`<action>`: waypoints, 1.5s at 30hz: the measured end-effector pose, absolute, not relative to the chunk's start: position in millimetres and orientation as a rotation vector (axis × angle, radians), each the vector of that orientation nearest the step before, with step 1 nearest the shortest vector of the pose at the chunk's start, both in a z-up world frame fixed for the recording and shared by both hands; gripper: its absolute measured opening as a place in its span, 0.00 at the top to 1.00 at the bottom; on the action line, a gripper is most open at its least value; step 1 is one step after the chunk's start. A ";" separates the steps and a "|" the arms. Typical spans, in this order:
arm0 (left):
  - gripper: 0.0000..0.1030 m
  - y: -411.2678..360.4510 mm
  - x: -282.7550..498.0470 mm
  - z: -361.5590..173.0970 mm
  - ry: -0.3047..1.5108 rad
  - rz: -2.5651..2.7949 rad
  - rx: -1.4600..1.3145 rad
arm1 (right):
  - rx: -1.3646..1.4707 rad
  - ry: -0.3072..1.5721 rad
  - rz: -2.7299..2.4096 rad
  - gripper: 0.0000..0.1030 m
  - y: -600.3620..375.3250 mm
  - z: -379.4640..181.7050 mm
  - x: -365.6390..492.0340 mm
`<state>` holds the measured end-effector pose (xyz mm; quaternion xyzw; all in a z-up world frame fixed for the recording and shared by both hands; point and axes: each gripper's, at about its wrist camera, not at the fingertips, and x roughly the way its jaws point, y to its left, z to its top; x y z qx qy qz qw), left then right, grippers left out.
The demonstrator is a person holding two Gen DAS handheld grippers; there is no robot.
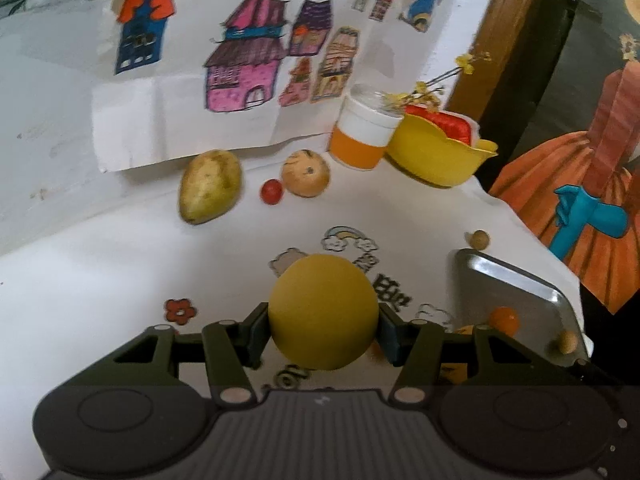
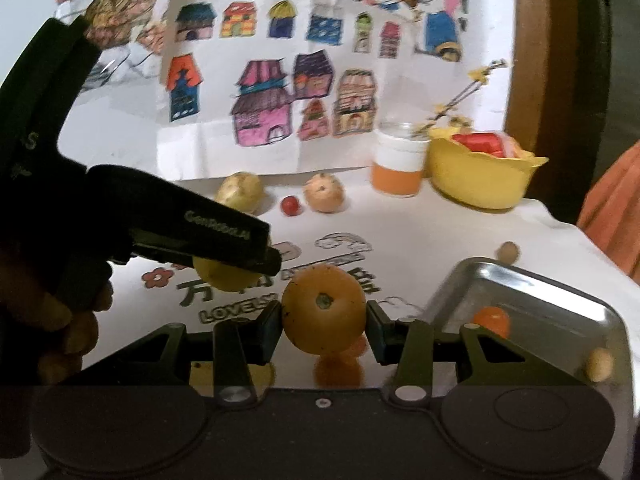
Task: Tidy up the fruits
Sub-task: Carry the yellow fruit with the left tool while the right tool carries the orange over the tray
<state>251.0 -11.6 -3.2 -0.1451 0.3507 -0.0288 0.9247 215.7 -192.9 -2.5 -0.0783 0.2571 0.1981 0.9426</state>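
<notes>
Beside the steel tray [image 2: 532, 280] on the white tabletop [image 1: 100, 280], left fingers [image 1: 256, 332] pinch a yellow fruit [image 1: 323, 312]; right fingers [image 2: 270, 332] pinch an orange [image 2: 324, 308].

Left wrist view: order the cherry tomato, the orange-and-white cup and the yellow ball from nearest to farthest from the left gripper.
1. Yellow ball, held in the left gripper.
2. Cherry tomato, mid-table, ahead.
3. Orange-and-white cup, at the back, right of centre.

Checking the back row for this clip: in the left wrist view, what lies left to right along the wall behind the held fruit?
Potato → small red tomato → round tan fruit → orange and white cup → yellow bowl.
</notes>
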 end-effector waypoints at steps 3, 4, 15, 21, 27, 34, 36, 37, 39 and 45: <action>0.42 -22.4 250.5 0.9 0.712 -0.079 -0.295 | -0.149 0.517 0.365 0.55 -208.3 1.4 213.6; 0.42 -26.8 250.8 2.6 0.710 -0.088 -0.293 | -0.146 0.514 0.350 0.55 -214.1 2.7 212.9; 0.42 -81.3 255.4 9.2 0.723 -0.214 -0.288 | -0.138 0.519 0.176 0.55 -279.2 4.5 205.2; 0.42 -113.7 252.8 7.4 0.740 -0.286 -0.255 | -0.131 0.530 0.093 0.55 -307.9 0.5 204.0; 0.42 -134.8 251.7 1.1 0.767 -0.326 -0.217 | -0.123 0.554 0.039 0.55 -326.2 -9.1 203.4; 0.42 -141.5 250.8 -7.7 0.797 -0.339 -0.203 | -0.123 0.573 0.027 0.55 -328.8 -17.4 204.9; 0.42 -142.3 250.4 -8.9 0.799 -0.342 -0.201 | -0.125 0.574 0.026 0.55 -328.4 -18.4 205.7; 0.42 -142.7 250.3 -9.2 0.801 -0.342 -0.201 | -0.126 0.575 0.026 0.55 -328.2 -18.8 206.2; 0.42 -143.9 250.1 -10.3 0.804 -0.344 -0.200 | -0.127 0.577 0.024 0.55 -328.1 -19.8 206.4; 0.42 -146.6 251.0 -14.0 0.820 -0.348 -0.196 | -0.129 0.595 0.024 0.55 -326.6 -23.6 208.8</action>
